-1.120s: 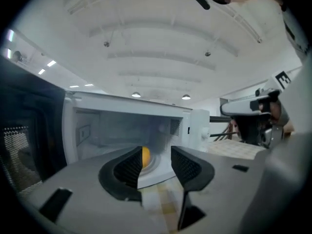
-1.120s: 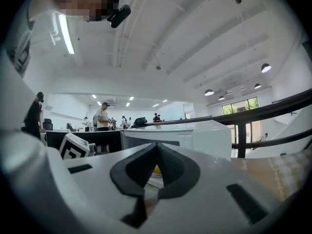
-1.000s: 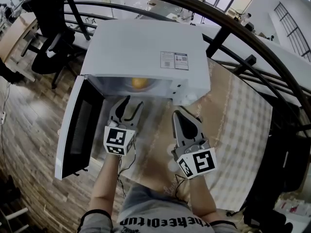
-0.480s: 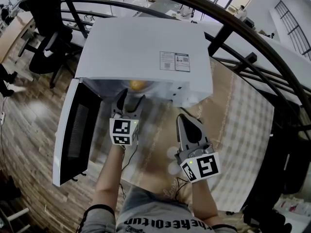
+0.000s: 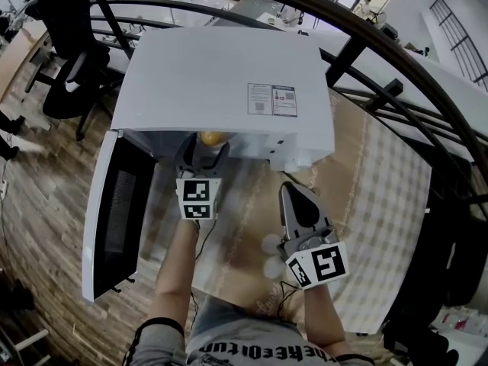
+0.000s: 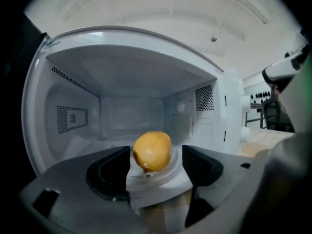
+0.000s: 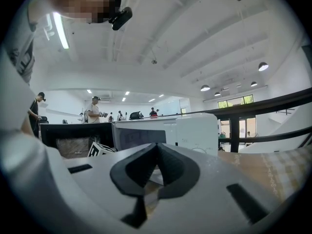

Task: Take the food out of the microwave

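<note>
The left gripper [image 6: 152, 165] is shown with its jaws spread wide. They have just been opening, and nothing is clamped between them. A round yellow piece of food [image 6: 152, 151] is framed in the gap at 12 o'clock, just ahead of the jaw tips, and no pad is pressed on it. Whether the tips are level with its sides cannot be told. The food is set on a glass turntable [image 6: 165, 174] in the middle of the microwave [image 5: 221, 82], with bare white walls around it.

In the head view, the left gripper's tips are seen at the mouth of the microwave, and the food is glimpsed just beyond them at 12 o'clock. The door [image 5: 114, 212] is swung fully open, at 8 o'clock from the white box. The right gripper [image 5: 294, 194] is held at 4 o'clock from the left one, outside the microwave, over a table [image 5: 381, 204] covered by a checked cloth. Its jaws are closed together on nothing.

The task is judged to be in its early part. The door is already opened and the reach is lined up with the food. The food is not yet grasped, and it remains to be gripped, drawn out through the opening and set down outside.
</note>
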A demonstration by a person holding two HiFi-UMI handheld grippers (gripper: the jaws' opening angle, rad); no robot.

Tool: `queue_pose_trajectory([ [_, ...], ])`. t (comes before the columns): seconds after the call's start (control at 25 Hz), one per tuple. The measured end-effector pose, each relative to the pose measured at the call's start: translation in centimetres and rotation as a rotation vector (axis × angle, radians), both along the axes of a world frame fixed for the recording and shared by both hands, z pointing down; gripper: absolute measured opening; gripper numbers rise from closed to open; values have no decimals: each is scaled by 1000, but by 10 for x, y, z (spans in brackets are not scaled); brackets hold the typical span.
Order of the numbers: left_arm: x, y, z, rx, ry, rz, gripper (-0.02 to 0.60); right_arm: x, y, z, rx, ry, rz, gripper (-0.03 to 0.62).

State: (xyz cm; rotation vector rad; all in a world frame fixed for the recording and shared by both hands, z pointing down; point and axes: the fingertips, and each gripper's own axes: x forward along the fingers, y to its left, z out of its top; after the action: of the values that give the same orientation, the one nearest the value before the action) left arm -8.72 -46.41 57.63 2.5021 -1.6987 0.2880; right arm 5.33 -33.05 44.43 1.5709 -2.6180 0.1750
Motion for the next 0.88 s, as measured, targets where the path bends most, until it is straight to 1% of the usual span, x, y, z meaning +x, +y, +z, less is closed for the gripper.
queue_pose_trajectory([
  [0.24,1,-11,8,-33,0,-17,305,4,-4,4,-9,5,2,5],
  [0.4,0,-13,11,-35,-16,-32,301,5,-7,7,-13,5,0,5],
  [0.48,-1,-12,12,-40,-16,-32,264,4,-7,7,-15,5,-2,5],
  [0.64,-1,-9,10,-49,-18,-25,260,2,-7,7,-15,5,-8,5],
  [0.88,-2,0,-1,-48,13,-28,258,-1,-5,3,-9,3,-14,5],
])
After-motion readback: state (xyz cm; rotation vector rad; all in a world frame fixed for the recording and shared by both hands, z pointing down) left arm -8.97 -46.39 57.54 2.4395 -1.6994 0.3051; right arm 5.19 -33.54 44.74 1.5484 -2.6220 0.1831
